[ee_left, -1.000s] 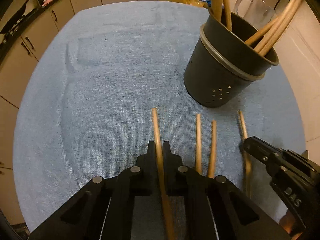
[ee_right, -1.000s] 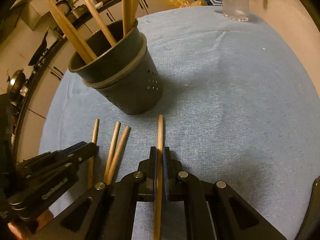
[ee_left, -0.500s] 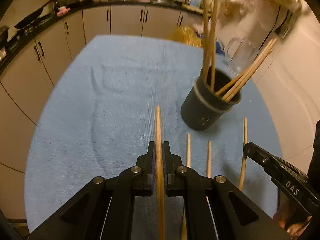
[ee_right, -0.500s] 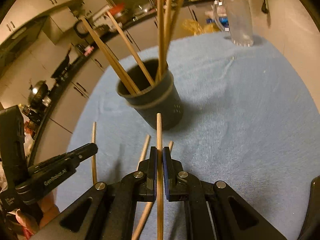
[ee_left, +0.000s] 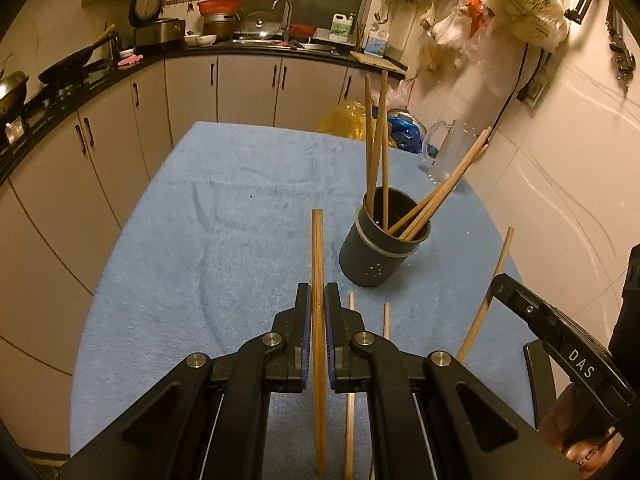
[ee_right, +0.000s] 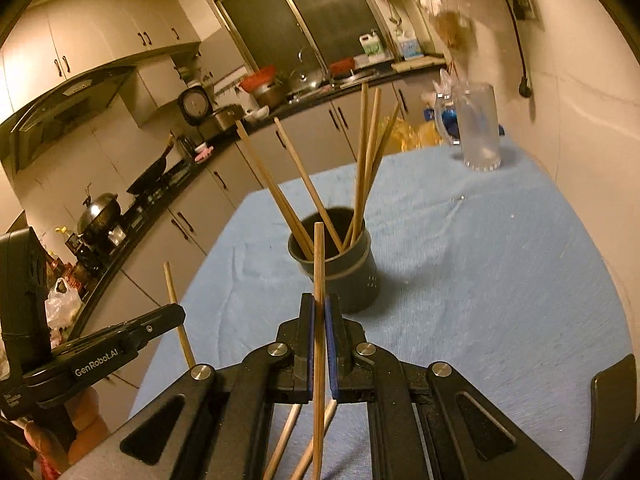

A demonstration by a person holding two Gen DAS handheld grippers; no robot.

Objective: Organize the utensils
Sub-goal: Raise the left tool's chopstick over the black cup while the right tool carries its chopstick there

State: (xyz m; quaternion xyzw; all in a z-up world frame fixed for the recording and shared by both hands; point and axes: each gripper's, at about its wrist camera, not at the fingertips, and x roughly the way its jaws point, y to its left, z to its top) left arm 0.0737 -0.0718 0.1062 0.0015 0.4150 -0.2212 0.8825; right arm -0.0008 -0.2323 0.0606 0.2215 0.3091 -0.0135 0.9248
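My left gripper [ee_left: 317, 304] is shut on a wooden chopstick [ee_left: 317, 248], held in the air above the blue towel. My right gripper [ee_right: 319, 312] is shut on a second chopstick [ee_right: 319, 264], also lifted. A dark round holder [ee_left: 380, 258] [ee_right: 346, 272] stands upright ahead of both, with several chopsticks leaning inside. Two loose chopsticks [ee_left: 351, 320] lie on the towel in front of the holder, between the grippers. In the left wrist view the right gripper [ee_left: 506, 286] shows at the right edge; in the right wrist view the left gripper [ee_right: 176, 314] shows at the left.
The blue towel [ee_left: 200, 240] covers the table. A clear glass mug [ee_left: 450, 156] [ee_right: 478, 128] stands at the far right corner near the tiled wall. A yellow bag [ee_left: 348, 120] lies beyond the far edge. Kitchen cabinets and a cluttered counter run along the left and back.
Both grippers have risen off the towel, each carrying its chopstick, and tilted upward. The holder now looks smaller and farther away. Two chopsticks stay on the towel.
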